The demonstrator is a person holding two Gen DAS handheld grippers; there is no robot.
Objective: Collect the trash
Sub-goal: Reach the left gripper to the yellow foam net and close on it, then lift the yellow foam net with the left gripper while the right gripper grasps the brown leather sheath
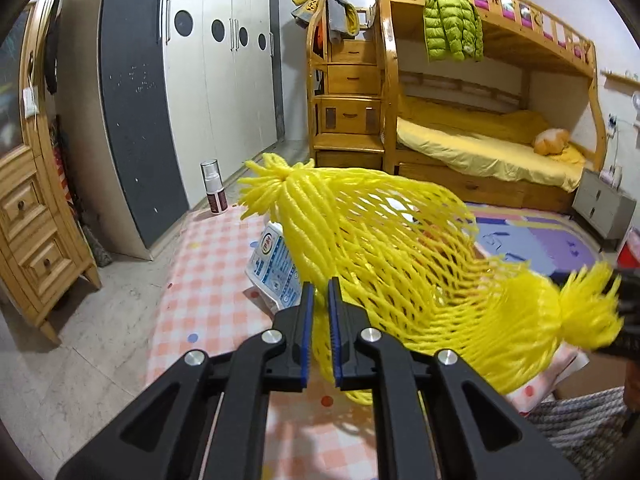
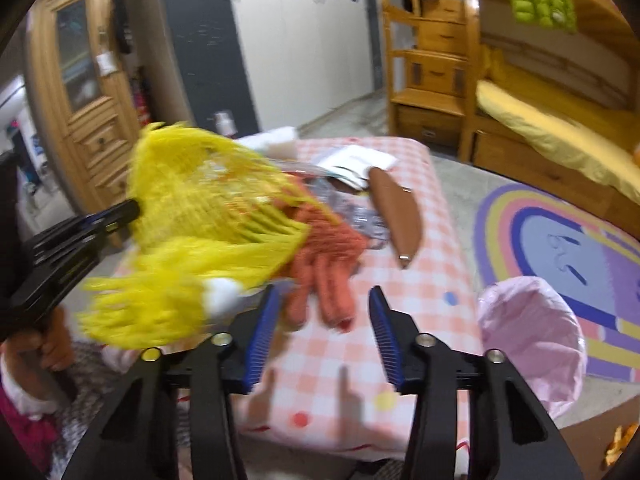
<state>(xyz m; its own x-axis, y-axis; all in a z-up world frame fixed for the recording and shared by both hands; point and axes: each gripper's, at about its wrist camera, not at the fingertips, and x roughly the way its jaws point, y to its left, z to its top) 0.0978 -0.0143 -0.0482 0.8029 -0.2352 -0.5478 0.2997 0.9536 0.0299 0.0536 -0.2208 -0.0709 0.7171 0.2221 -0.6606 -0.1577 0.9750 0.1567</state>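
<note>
Left wrist view, at 9 o'clock: wooden cabinet [image 1: 36, 216], then a spray bottle [image 1: 214, 188] on the floor beside the wardrobe [image 1: 192, 80]. At centre, left gripper [image 1: 321, 292], fingers [image 1: 306, 320] clamped on a fold of the yellow net [image 1: 384, 256], lifted clear of the checked table [image 1: 208, 280]. Net fanned out toward 3 o'clock, one tassel at 12, the other at the right edge. White packet [image 1: 276, 268] on the table at 11 o'clock of the fingers, partly behind the net. Bunk bed [image 1: 480, 140] beyond, at 1 o'clock.

Right wrist view, blurred: net at 10 o'clock, pinched at its left edge by the left gripper entering from 9. Right gripper [image 2: 324, 308] at bottom centre, fingers [image 2: 384, 328] parted, gripping nothing; net's tassel just left of the left finger, apart from both pads. Orange net [image 2: 324, 272] on the table at 12 o'clock of the gap, brown case [image 2: 394, 216] at 1. Pink-lined bin [image 2: 532, 340] at 3 o'clock, off the table's edge.
</note>
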